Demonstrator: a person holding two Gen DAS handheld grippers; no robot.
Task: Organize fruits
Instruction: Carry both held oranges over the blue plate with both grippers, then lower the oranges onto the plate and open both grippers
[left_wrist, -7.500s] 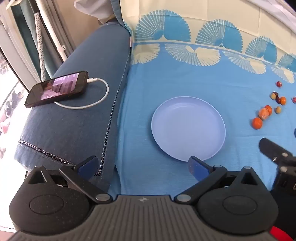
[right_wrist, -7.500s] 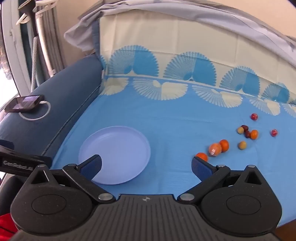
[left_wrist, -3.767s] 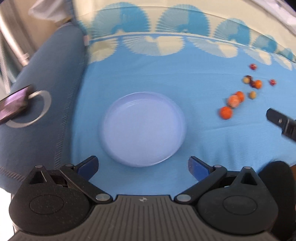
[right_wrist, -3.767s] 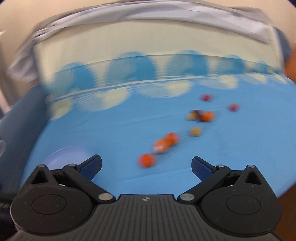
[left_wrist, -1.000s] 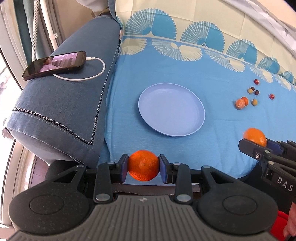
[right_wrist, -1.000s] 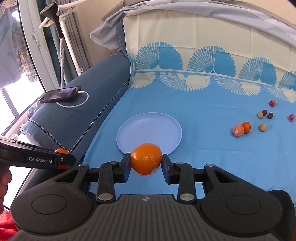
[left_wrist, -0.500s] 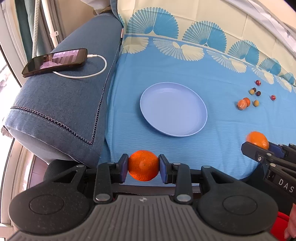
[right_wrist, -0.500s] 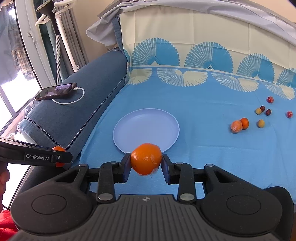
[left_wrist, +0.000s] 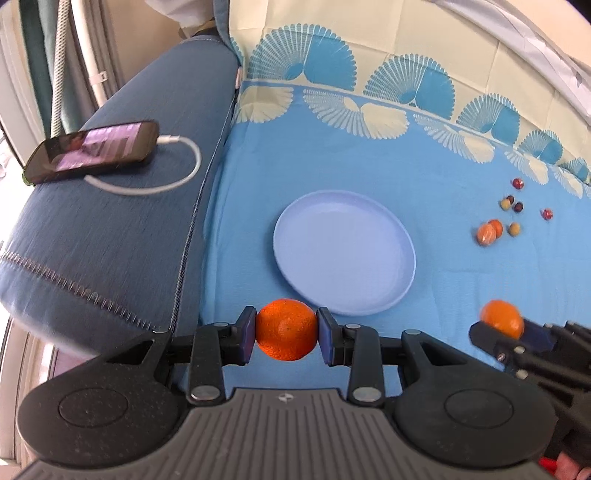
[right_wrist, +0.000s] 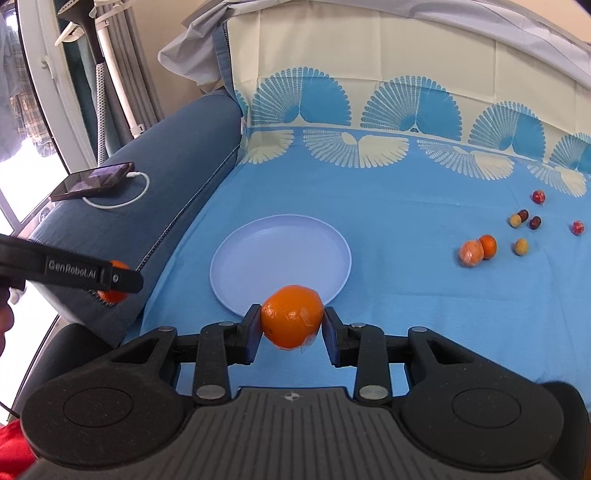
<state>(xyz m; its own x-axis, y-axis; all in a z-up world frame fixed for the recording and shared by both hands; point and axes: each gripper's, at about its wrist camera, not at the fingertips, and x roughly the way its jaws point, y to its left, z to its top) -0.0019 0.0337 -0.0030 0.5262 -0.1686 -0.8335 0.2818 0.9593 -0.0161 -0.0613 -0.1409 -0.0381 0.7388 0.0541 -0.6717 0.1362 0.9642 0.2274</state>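
Since half a second ago we have carried both grippers a little closer to the bed (right_wrist: 406, 206), so the plate (right_wrist: 236, 254) looms larger in both views. Going down in size: the bed's blue sheet bears everything; the lilac plate lies empty near its left side, we judge as the collecting spot. The left gripper (left_wrist: 287, 330) has its jaws pinching a bare orange (left_wrist: 287, 329); the right gripper (right_wrist: 292, 318) pinches a wrapped orange (right_wrist: 292, 317), both held short of the plate's near rim for the drop. Smallest, the loose fruits (right_wrist: 478, 251) wait well apart at the right.
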